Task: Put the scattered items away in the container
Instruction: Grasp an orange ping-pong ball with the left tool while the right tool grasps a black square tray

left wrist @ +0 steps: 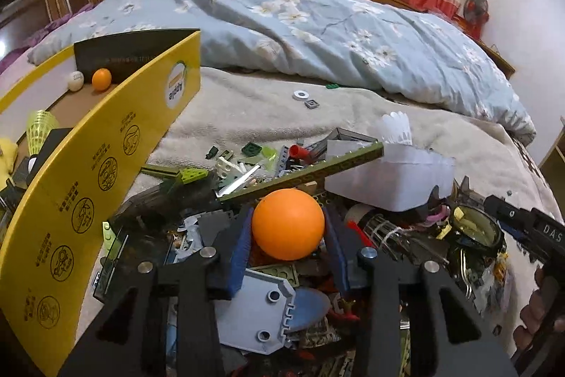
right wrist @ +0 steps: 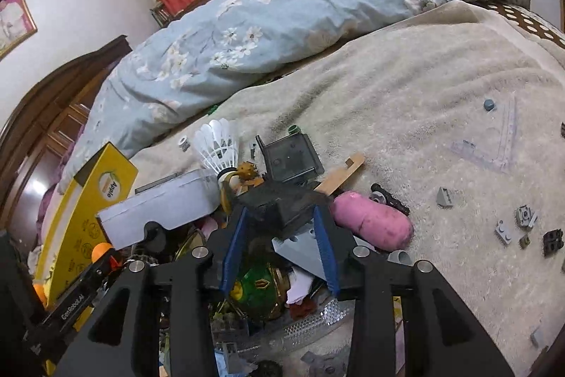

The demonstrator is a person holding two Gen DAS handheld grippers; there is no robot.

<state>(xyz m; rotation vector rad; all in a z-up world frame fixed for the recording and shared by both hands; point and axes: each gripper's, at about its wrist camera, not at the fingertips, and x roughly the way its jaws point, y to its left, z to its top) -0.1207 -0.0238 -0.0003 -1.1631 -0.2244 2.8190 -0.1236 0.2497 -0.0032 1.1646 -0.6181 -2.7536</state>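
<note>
An orange ball (left wrist: 287, 228) sits on top of a pile of toy bricks on the beige blanket, and my left gripper (left wrist: 287, 218) is shut on it, a blue pad against each side. The yellow cardboard box (left wrist: 88, 200) stands just to the left; it holds another orange ball (left wrist: 101, 79), a white ball (left wrist: 76, 81) and a yellow shuttlecock (left wrist: 40, 129). In the right wrist view my right gripper (right wrist: 280, 218) is shut on a black block (right wrist: 282, 204) over the same pile. A pink oblong thing (right wrist: 372, 223) lies right of it, a white shuttlecock (right wrist: 219, 143) behind.
A white box (left wrist: 388, 179) and a long olive strip (left wrist: 307, 172) lie across the pile. Small grey and black bricks (right wrist: 522, 225) and a clear set square (right wrist: 494, 147) are scattered on the blanket to the right. A rumpled blue flowered quilt (left wrist: 317, 16) lies behind.
</note>
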